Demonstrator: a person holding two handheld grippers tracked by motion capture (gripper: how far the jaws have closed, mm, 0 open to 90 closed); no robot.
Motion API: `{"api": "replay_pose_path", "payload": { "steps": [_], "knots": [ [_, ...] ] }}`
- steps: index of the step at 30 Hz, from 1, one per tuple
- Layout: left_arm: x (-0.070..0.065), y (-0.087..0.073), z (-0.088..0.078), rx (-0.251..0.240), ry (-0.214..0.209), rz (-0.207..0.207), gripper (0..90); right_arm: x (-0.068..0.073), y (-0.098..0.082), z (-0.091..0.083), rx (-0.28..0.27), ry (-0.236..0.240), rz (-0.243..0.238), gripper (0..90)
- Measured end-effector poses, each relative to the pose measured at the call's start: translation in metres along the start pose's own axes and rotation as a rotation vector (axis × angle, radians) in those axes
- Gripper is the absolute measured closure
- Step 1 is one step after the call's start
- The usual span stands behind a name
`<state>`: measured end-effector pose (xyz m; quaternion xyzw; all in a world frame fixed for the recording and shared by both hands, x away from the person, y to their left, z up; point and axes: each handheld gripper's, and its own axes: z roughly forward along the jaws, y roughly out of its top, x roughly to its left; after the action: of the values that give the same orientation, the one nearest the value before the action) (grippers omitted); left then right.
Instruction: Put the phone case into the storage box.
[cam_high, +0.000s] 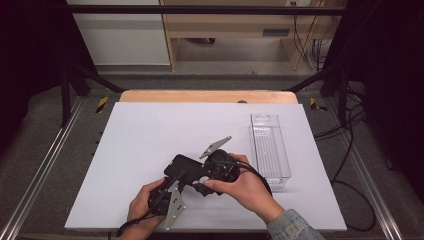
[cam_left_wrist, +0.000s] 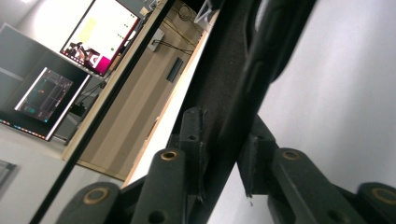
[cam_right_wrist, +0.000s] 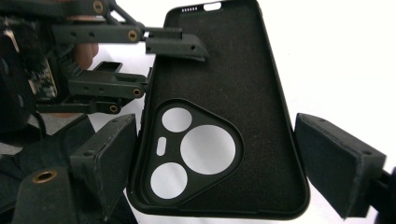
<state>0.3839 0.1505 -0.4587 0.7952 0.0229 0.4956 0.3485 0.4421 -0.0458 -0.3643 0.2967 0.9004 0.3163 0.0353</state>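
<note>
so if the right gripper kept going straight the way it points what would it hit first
Most likely the left gripper, clamped on the black phone case just ahead; the case itself already lies between the right gripper's open jaws.

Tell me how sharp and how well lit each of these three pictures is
High view: soft and grainy, the white table evenly lit, surroundings dark. Left gripper view: the phone case is a close dark blur, the monitor behind glares. Right gripper view: the case's inside is sharp, the table behind it washes out to white, and the near pads look soft.

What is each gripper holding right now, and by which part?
The left gripper clamps the black phone case by one long side edge. The right gripper spans its camera end, open.
</note>
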Motion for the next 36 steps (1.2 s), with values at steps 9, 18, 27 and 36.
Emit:
{"api": "replay_pose_path", "payload": {
  "steps": [9, 18, 27, 36],
  "knots": [
    [0.006, -0.003, -0.003, -0.001, -0.032, -0.055, 80.3, -0.011, 0.003, -0.002, -0.152, 0.061, 0.030, 11.5],
    [0.016, -0.014, -0.007, 0.016, 0.001, -0.142, 80.5, -0.011, -0.015, -0.024, -0.349, 0.041, 0.002, 7.5],
    [0.023, -0.023, -0.010, 0.019, 0.026, -0.198, 80.5, -0.023, -0.041, -0.020, -0.417, -0.006, 0.041, 12.7],
    [0.031, -0.030, -0.013, 0.008, 0.043, -0.291, 80.4, -0.027, -0.055, 0.004, -0.418, -0.033, 0.058, 13.1]
  ]
}}
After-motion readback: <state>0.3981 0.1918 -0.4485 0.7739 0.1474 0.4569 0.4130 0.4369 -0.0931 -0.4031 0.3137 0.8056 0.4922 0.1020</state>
